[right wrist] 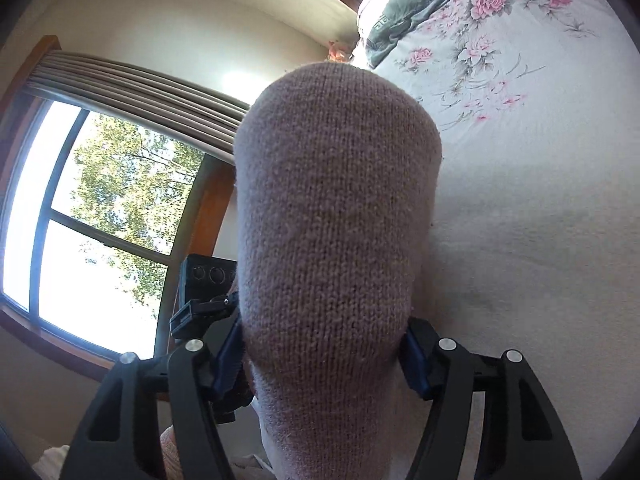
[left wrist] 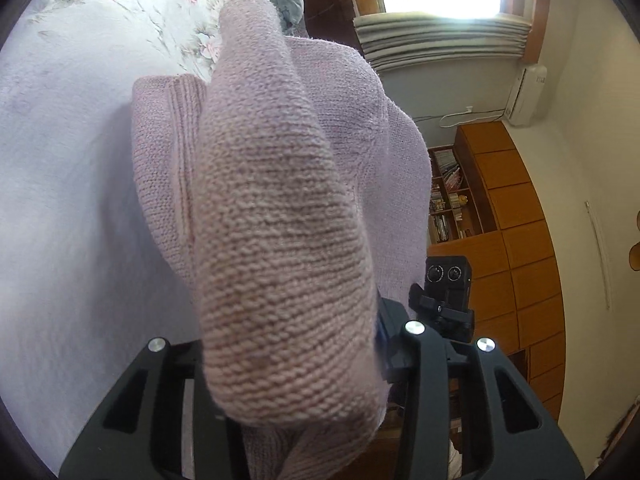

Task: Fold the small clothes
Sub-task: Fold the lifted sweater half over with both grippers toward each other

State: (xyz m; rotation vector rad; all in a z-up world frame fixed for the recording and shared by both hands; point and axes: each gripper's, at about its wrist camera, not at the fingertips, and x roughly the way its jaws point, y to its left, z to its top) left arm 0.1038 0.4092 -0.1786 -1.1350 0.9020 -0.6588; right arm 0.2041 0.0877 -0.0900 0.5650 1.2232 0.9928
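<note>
- Left gripper (left wrist: 304, 380), at the bottom of the left wrist frame, is clamped on a thick fold of the pink knit sweater (left wrist: 280, 240); the knit bulges up between its black fingers and hides most of them.
- Right gripper (right wrist: 322, 356), at the bottom of the right wrist frame, likewise grips the sweater (right wrist: 336, 220), whose rounded fold fills the frame's centre between the blue pads (right wrist: 229, 360).
- Just right of the left gripper, in the lower right of the left wrist frame, the other gripper's black camera block (left wrist: 446, 280) shows past the knit.
- Behind the fold, the rest of the sweater, with its ribbed hem in the centre left, lies against the pale bedspread (left wrist: 60, 180).
- Farther up, the bedspread carries pink flowers (right wrist: 488, 4), and a grey pillow (right wrist: 416, 4) sits at the top of the right wrist frame.
- Farthest off, a window (right wrist: 80, 208) with a pleated blind (right wrist: 140, 76) takes the left side of the right wrist frame.
- Wooden cabinets (left wrist: 516, 240) and a bookshelf (left wrist: 448, 196) line the right side of the left wrist frame.
</note>
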